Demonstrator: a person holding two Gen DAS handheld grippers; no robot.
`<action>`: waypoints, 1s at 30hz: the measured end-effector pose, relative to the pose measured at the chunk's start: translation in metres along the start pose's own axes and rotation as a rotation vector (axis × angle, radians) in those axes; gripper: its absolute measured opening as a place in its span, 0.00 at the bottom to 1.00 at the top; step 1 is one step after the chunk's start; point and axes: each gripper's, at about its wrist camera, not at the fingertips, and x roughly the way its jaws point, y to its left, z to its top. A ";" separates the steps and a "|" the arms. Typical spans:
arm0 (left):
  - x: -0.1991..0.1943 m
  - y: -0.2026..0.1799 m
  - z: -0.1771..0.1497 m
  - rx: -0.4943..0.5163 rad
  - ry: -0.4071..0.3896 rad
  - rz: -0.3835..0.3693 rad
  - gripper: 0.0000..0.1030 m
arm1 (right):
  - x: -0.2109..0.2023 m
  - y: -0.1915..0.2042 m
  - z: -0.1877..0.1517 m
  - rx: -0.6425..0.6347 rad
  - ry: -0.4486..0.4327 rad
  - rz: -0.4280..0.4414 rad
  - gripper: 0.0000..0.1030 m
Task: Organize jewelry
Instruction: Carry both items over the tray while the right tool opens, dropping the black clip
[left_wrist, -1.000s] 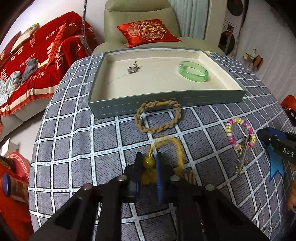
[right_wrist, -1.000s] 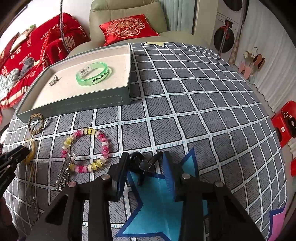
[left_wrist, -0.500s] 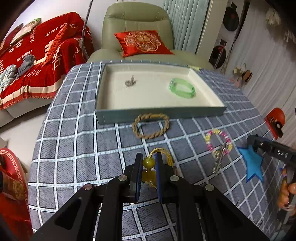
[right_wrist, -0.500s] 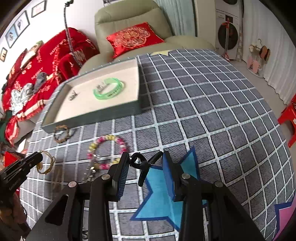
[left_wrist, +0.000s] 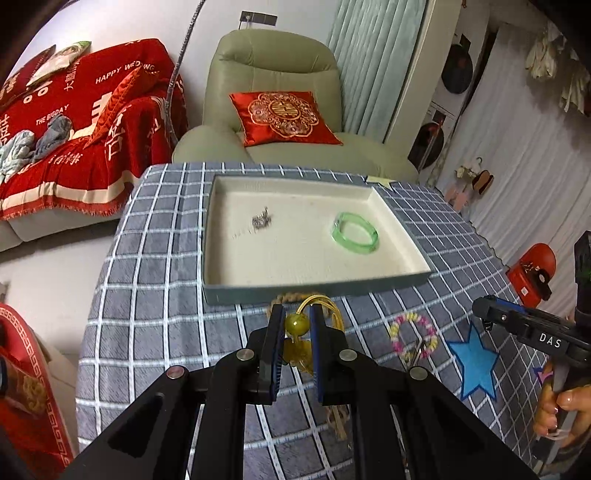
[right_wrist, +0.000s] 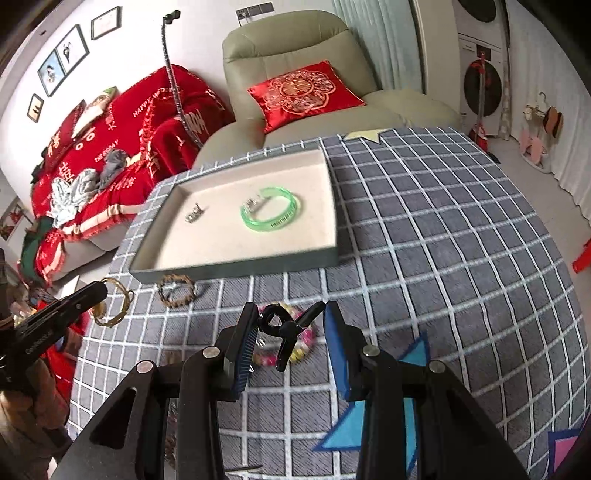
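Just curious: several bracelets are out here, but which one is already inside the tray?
The clear green bangle. The braided brown one and the pink-and-yellow beaded one lie on the checked cloth outside.

Left tool (left_wrist: 297, 332): matte black forked frame, round silver screw heads at the joints, flat fingers (left_wrist: 275, 332) faced with ribbed blue pads. Right tool (right_wrist: 290, 334): same build; its side carries white "DAS" lettering. Hand (left_wrist: 561, 417) on its grip, glossy nails.

checked table (right_wrist: 443, 229), tray (right_wrist: 236, 271), bracelets (right_wrist: 176, 291)
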 end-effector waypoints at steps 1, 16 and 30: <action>0.001 0.001 0.003 -0.004 -0.002 0.002 0.28 | 0.001 0.001 0.004 -0.003 -0.002 0.004 0.38; 0.052 0.018 0.070 -0.029 -0.001 0.013 0.28 | 0.063 0.026 0.072 -0.039 0.042 0.055 0.38; 0.131 0.027 0.076 -0.008 0.131 0.051 0.28 | 0.146 0.027 0.073 -0.037 0.243 0.057 0.38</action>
